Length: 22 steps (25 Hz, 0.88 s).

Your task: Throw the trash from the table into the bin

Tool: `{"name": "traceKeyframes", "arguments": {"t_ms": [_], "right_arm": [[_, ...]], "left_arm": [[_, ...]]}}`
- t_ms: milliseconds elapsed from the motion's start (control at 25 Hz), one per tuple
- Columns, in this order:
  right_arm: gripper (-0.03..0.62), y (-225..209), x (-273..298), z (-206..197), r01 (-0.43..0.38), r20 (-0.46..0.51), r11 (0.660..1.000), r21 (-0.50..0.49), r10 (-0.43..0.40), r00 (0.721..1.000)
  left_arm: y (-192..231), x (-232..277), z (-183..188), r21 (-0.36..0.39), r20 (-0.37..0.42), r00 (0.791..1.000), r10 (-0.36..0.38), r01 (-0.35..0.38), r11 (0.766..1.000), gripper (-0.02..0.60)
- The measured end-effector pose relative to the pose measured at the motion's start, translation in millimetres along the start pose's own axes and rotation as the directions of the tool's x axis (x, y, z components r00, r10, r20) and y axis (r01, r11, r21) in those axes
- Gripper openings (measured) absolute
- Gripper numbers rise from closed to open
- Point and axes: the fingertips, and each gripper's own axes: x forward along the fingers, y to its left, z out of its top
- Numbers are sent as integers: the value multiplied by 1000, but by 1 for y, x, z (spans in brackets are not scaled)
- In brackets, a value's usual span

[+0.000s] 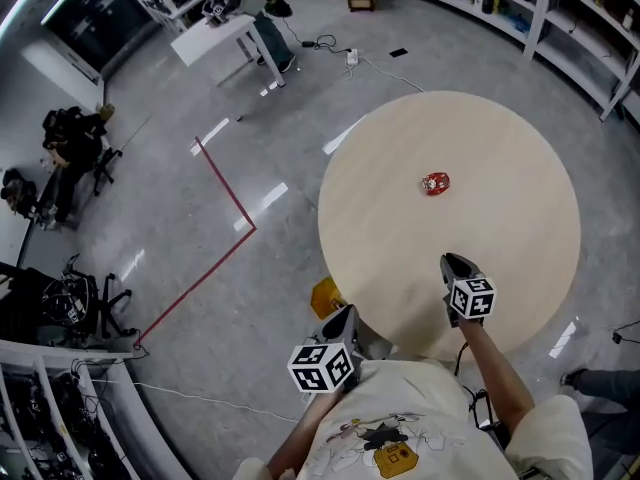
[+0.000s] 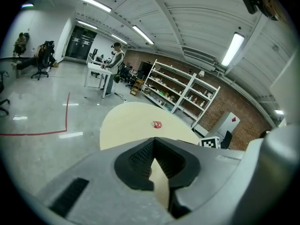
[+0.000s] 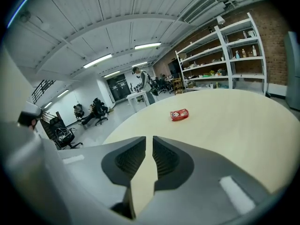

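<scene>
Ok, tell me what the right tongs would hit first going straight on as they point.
Probably the bare tabletop: the right tongs angle down at it, and the red wrapper lies farther on, right of their line.

trash [image 1: 435, 183]: red crumpled wrapper | flat on tbl [image 1: 520, 148] | near ctr

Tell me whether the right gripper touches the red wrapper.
Apart: the head view shows bare table between the right gripper and the red wrapper.
</scene>
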Motion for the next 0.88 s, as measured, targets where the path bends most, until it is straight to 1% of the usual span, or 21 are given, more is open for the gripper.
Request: {"name": "traceKeyframes", "arguments": {"t_ms": [120, 240, 440, 560, 640, 800, 880], "right_arm": [[54, -23, -6, 1, 38, 12, 999, 8, -38, 999], [67, -43, 2, 11, 59, 26, 998, 16, -60, 998], [134, -63, 16, 8, 75, 12, 996, 49, -76, 997], [177, -72, 30, 6, 78, -11, 997, 15, -78, 997], [197, -76, 41, 7, 77, -18, 997, -13, -77, 997], [246, -79, 71, 20, 62, -17, 995, -79, -64, 998], [257, -81, 86, 27, 59, -22, 992, -110, -61, 998]], "left_arm": [[-2, -3, -5, 0, -7, 1000, 7, -7, 1000, 6], [0, 0, -1, -4, -1, 1000, 20, -20, 1000, 6], [10, -3, -9, -51, -17, 998, 60, -61, 997, 6], [16, -8, -15, -73, -24, 996, 89, -90, 993, 6], [20, -11, -16, -71, -23, 994, 110, -111, 991, 6], [30, -12, -15, -26, -18, 986, 163, -164, 986, 6], [34, -6, -13, -3, -17, 982, 186, -186, 983, 6]]}}
